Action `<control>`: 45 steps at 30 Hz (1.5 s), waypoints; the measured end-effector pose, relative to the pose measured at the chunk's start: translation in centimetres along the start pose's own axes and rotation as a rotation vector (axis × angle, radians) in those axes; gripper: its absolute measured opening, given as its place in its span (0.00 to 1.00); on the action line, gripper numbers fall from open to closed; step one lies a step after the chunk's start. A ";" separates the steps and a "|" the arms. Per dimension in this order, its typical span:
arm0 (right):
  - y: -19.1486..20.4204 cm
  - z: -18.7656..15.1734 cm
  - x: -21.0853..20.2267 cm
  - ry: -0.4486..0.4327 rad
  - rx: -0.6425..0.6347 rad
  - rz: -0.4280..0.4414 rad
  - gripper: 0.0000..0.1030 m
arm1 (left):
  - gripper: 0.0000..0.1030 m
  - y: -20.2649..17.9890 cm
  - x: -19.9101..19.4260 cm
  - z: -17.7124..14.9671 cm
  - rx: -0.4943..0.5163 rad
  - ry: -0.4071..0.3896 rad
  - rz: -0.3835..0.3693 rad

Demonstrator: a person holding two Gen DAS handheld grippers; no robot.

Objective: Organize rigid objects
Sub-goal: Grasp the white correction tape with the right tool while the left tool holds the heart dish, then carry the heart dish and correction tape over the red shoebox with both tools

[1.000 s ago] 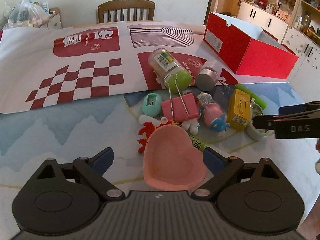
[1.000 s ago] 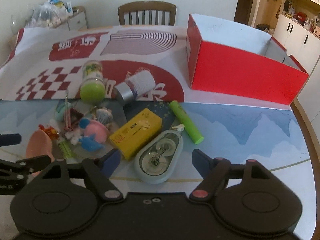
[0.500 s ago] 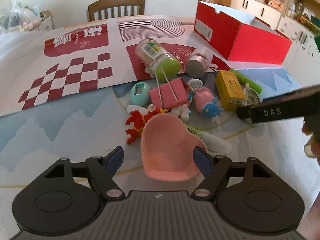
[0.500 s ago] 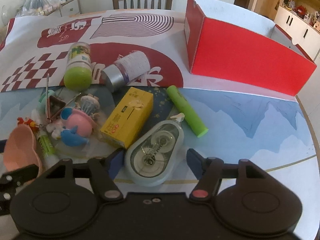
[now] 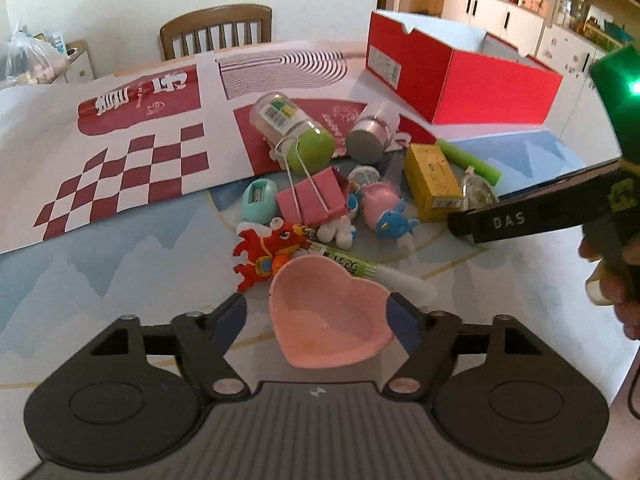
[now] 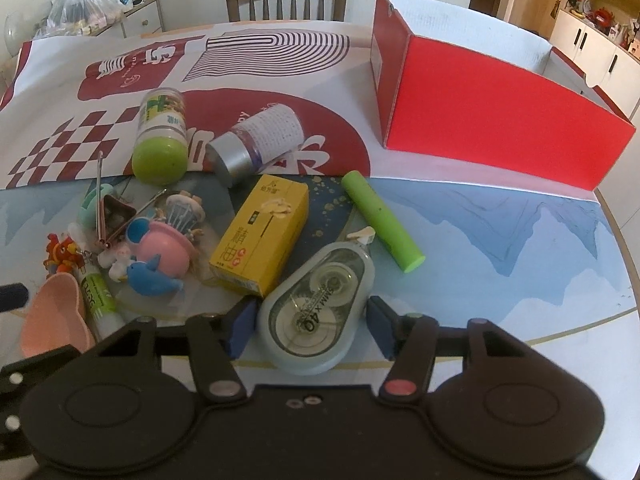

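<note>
tape dispenser (image 6: 316, 316) btwn closing r gripper (image 6: 310, 322)

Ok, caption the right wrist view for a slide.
Right gripper closing its jaws around the correction tape dispenser beside the yellow box.

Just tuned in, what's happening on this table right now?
A person works two handheld grippers over a pile of small items. The left gripper straddles the pink heart-shaped dish, jaws opening slightly, its right pad at the rim, the left one clear. The right gripper is closing around the correction tape dispenser, pads not yet pressing. The red box waits behind the pile.
</note>
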State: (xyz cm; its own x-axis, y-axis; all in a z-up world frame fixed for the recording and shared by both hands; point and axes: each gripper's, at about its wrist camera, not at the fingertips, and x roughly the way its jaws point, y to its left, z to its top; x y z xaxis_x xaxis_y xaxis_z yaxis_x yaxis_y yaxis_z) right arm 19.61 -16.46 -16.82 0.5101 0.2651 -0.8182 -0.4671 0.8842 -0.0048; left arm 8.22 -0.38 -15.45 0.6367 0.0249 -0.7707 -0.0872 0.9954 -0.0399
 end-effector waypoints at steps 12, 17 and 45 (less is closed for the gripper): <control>-0.1 0.1 0.1 0.003 0.004 0.010 0.57 | 0.79 -0.9 1.9 -0.6 0.027 0.040 -0.020; -0.2 -0.1 0.0 -0.003 0.007 0.015 0.57 | 0.79 -1.1 2.1 -0.6 0.018 0.027 -0.002; -4.5 3.5 -8.4 -0.145 -0.113 0.109 0.57 | 0.72 -1.2 -3.2 7.0 -0.074 -0.116 -0.047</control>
State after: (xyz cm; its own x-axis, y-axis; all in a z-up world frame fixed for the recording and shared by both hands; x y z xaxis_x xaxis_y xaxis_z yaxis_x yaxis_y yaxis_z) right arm 19.95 -21.27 -7.95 0.5473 0.4165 -0.7260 -0.5991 0.8006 0.0076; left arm 11.67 -1.04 -8.43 0.7250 -0.0067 -0.6887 -0.1091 0.9862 -0.1245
